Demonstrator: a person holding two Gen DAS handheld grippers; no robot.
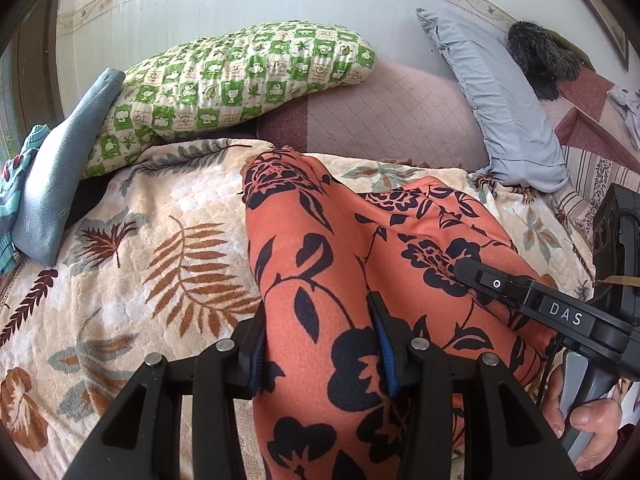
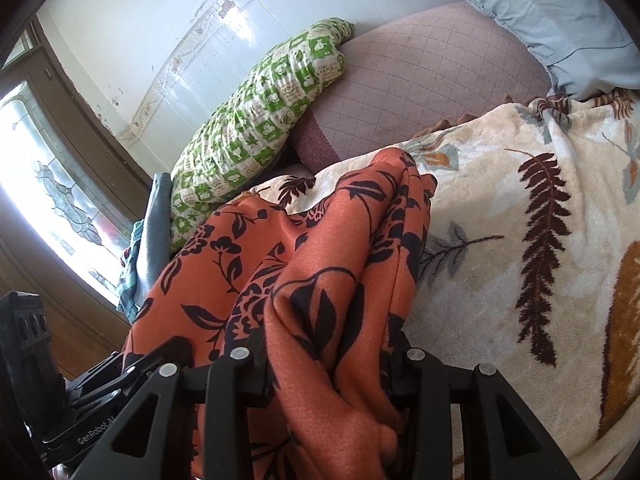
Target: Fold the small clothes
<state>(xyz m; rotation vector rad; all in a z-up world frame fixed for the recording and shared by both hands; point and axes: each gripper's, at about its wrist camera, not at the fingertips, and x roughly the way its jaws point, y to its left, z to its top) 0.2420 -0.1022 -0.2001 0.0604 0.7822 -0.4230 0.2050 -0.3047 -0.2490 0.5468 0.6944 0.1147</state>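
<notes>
Left gripper (image 1: 324, 344): nearest the left wrist camera; blue pads pinch a thick fold of the garment between them.
Right gripper (image 2: 328, 364): nearest the right wrist camera; jaws pinch a bunched fold of the same garment. In the left view its black body (image 1: 560, 308) enters from the right, held by a hand (image 1: 588, 428).
Garment (image 1: 320, 248): orange cloth with dark floral print, gathered into two ridges that run from the grippers away across the blanket; its far end lies near the blanket's far edge.
Blanket (image 1: 160, 240): cream plush with brown and grey leaf print, spread on the bed beneath the garment.
Green pillow (image 1: 240, 80): checked, beyond the blanket's far left corner, against the wall.
Blue cloth (image 1: 60, 172): folded, at the blanket's left edge, just beside the green pillow.
Mauve quilt (image 1: 384, 120): beyond the blanket's far edge.
Grey pillow (image 1: 504, 100): propped beyond the blanket's far right corner.
</notes>
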